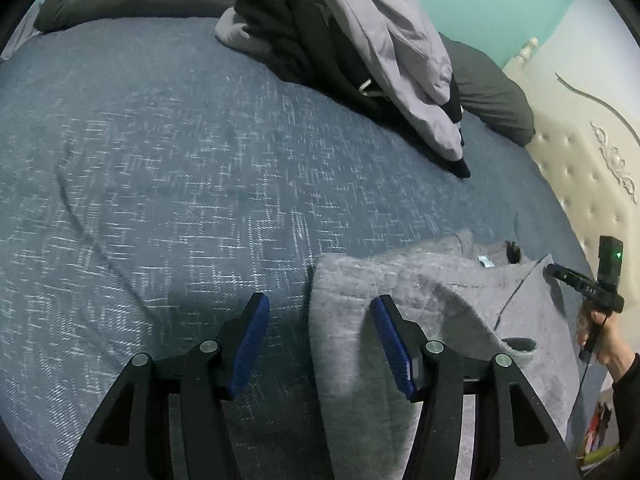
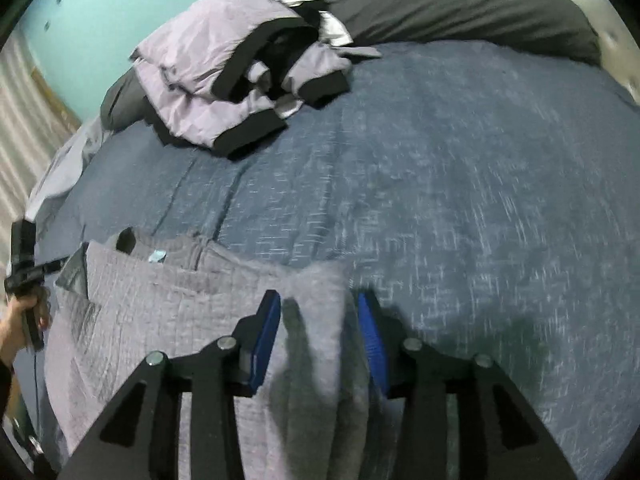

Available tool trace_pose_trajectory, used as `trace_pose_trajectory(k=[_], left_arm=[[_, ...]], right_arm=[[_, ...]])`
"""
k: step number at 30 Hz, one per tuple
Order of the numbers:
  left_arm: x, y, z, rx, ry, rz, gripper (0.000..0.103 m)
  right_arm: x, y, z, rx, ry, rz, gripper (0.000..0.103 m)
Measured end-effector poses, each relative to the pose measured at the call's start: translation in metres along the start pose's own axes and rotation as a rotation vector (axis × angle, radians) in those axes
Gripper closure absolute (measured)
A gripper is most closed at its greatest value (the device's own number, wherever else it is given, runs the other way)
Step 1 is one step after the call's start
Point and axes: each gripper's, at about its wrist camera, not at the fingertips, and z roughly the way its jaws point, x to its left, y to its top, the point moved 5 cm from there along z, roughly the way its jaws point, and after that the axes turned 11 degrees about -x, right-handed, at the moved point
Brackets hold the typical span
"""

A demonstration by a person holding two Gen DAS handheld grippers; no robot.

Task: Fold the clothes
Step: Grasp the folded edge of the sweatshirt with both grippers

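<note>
Left claw (image 1: 320,344): pads apart, nothing pinched; one blue pad over the bedspread, the other over the near left edge of the grey garment, not seen to press it.
Right claw (image 2: 320,340): pads apart, straddling the garment's right edge; a fold of cloth stands between them, but neither pad looks closed on it. Some blur here, so contact is uncertain.
Grey garment (image 1: 420,320): flat on the bed at the near side, neck opening and small label toward the far end; partly folded, one side panel laid over the body, a cuff showing at the near right in the left-wrist view.
Bedspread (image 1: 180,160): blue, woven, mostly bare beyond the garment.
Clothes pile (image 2: 208,80): lilac and black pieces heaped at the far side, well apart from the grey garment, against the dark pillow (image 2: 460,4).
Headboard (image 1: 580,168): cream, tufted, at the right edge of the left-wrist view.
Step in hand (judged): mid-fold on the grey garment, side edges being dealt with; both claws placed at opposite edges.
Next move calls for (judged): each claw closing on its own edge, catching the upper layer only, then carrying the cloth over evenly so the fold lies square.
Risk (judged): soft knit may slip or bunch if one side lifts first.
</note>
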Motion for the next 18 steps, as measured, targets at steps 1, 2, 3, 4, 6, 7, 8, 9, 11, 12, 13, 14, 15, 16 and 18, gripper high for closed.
trace_pose_trajectory(k=[1, 2, 3, 4, 6, 7, 8, 9, 11, 12, 13, 14, 15, 16, 18], left_arm=[[-0.001, 0.0, 0.002, 0.005, -0.006, 0.0, 0.048], [-0.002, 0.0, 0.003, 0.013, -0.014, 0.002, 0.059], [-0.004, 0.0, 0.004, 0.021, -0.02, 0.007, 0.075], [-0.007, -0.001, 0.004, 0.029, -0.018, 0.024, 0.082], [-0.012, -0.001, 0.0, 0.032, -0.007, 0.067, 0.098], [-0.015, 0.0, -0.003, 0.028, 0.0, 0.089, 0.099], [-0.016, 0.002, -0.007, 0.017, 0.005, 0.097, 0.099], [-0.015, 0.004, -0.013, 0.0, 0.008, 0.09, 0.099], [-0.012, 0.01, -0.025, -0.035, 0.01, 0.068, 0.1], [-0.01, 0.013, -0.032, -0.052, 0.008, 0.055, 0.1], [-0.007, 0.015, -0.038, -0.06, 0.012, 0.05, 0.1], [-0.005, 0.016, -0.043, -0.066, 0.016, 0.043, 0.1], [-0.002, 0.017, -0.045, -0.066, 0.016, 0.033, 0.1], [0.001, 0.018, -0.048, -0.066, 0.016, 0.02, 0.1], [0.009, 0.018, -0.048, -0.063, 0.012, -0.021, 0.1]], right_arm=[[0.003, 0.0, 0.003, 0.009, -0.013, -0.034, 0.062], [0.007, 0.0, 0.005, 0.015, -0.034, -0.074, 0.063], [0.01, -0.001, 0.007, 0.018, -0.05, -0.106, 0.074], [0.01, -0.001, 0.006, 0.012, -0.06, -0.109, 0.081], [0.008, 0.0, 0.004, -0.003, -0.077, -0.11, 0.089], [0.004, 0.0, 0.001, -0.016, -0.08, -0.097, 0.09], [0.002, 0.001, -0.003, -0.03, -0.09, -0.098, 0.094], [0.001, 0.002, -0.006, -0.042, -0.098, -0.1, 0.096], [-0.001, 0.006, -0.016, -0.068, -0.107, -0.11, 0.096], [-0.003, 0.01, -0.022, -0.084, -0.107, -0.103, 0.097], [-0.005, 0.013, -0.029, -0.101, -0.107, -0.096, 0.097], [-0.007, 0.016, -0.035, -0.116, -0.106, -0.09, 0.097], [-0.01, 0.02, -0.041, -0.129, -0.103, -0.084, 0.097], [-0.012, 0.023, -0.046, -0.139, -0.1, -0.077, 0.097], [-0.018, 0.027, -0.051, -0.146, -0.092, -0.042, 0.097]])
